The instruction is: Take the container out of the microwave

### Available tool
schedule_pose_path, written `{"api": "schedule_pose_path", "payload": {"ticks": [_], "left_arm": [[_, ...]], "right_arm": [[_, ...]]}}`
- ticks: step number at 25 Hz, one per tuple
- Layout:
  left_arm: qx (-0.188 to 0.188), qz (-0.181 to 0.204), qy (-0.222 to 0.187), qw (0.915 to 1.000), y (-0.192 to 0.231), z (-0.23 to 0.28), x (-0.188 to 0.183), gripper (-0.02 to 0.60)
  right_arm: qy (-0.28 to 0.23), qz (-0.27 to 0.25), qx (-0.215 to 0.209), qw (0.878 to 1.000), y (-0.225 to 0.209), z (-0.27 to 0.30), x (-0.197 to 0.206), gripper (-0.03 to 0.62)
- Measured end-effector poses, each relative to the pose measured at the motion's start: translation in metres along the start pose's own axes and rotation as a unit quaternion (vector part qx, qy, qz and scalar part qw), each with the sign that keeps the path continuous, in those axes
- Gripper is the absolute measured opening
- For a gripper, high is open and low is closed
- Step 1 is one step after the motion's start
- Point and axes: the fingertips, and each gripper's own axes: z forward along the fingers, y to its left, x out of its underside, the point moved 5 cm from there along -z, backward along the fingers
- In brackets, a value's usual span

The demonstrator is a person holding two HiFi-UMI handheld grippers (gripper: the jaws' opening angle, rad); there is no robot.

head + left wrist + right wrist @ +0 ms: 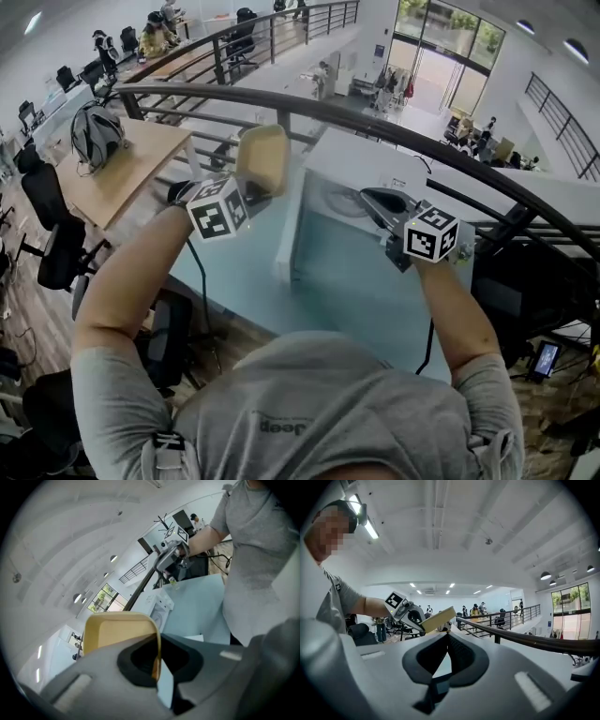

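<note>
**Head view.** The left claw (253, 190) is clamped on the lower edge of the tan container (263, 157). The container stands up on edge above the claw, in the air and clear of the desk (328, 300). The white microwave (375, 161) is off to that claw's right. Its door (288, 230) is swung open and stands between the two claws. The right claw (367, 197) hovers at the microwave's open front, pointing into it, well apart from the container.

**Left gripper view.** The jaws are shut on the container (117, 631). One thin side wall runs between the dark pads (136, 667) of the left claw (158, 665), and the broad tan face spreads out to the left and beyond the tips. Past the claw and lower lies the pale desk (197, 606), with the microwave (160, 607) on it. The right claw (165, 560) shows farther off, above the microwave.

**Right gripper view.** The jaws of the right claw (447, 635) are together, their tips meeting, with nothing between them. Beyond the tips and slightly left, the left claw (421, 620) holds the container (439, 618) tilted, one corner raised toward the right. A dark railing (520, 639) runs off to this claw's right.
</note>
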Motion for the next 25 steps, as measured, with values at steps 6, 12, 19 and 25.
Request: {"api": "schedule_pose_path", "payload": {"ticks": [6,12,19,25], "left_arm": [[0.023,0.012,-0.004,0.9997,0.039,0.008,0.067,0.029],[0.038,0.012,0.000,0.9992,0.070,0.025,0.132,0.029],[0.062,0.001,0.014,0.9980,0.090,0.065,0.193,0.029],[0.087,-0.020,0.031,0.9955,0.094,0.114,0.237,0.029]], "right_arm": [[-0.001,0.014,0.033,0.999,-0.004,0.065,-0.002,0.005],[0.013,0.028,0.058,0.998,-0.009,0.115,0.005,0.005],[0.024,0.053,0.090,0.994,-0.029,0.144,0.023,0.005],[0.027,0.068,0.117,0.990,-0.050,0.160,0.041,0.005]]}}
